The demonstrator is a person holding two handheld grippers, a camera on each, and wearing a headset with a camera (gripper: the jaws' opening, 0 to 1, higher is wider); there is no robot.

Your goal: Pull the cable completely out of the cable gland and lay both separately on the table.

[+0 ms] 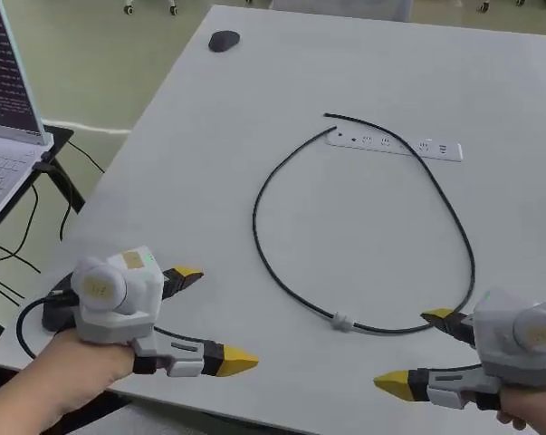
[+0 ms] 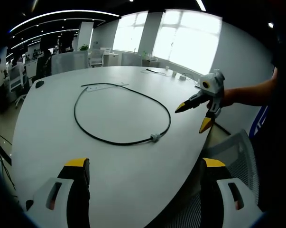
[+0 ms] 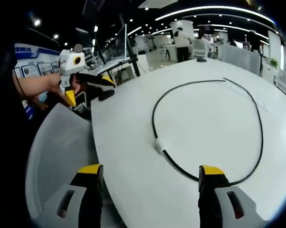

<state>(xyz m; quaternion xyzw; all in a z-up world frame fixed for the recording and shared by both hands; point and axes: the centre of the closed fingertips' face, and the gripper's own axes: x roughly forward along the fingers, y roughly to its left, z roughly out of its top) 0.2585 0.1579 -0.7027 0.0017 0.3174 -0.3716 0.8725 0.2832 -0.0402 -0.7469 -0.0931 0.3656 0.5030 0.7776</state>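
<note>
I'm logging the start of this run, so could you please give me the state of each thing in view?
Cable: looped on the table, threaded through the gland.
Gland: on the cable, untouched.
Left gripper: open, empty.
Right gripper: open, empty.
Laptop: open, screen lit.
Power strip: flat, cable crossing over it.

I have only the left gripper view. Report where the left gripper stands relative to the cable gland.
Observer: From the head view, the left gripper hovers over the table's near left edge, tongs open, the cable gland off to its right, untouched.
Operator: Now the right gripper.
Observer: In its own view the gland lies ahead, about midway between its open tongs, on the cable.
Operator: Name what stands left of the table.
Observer: An open laptop, screen lit.
</note>
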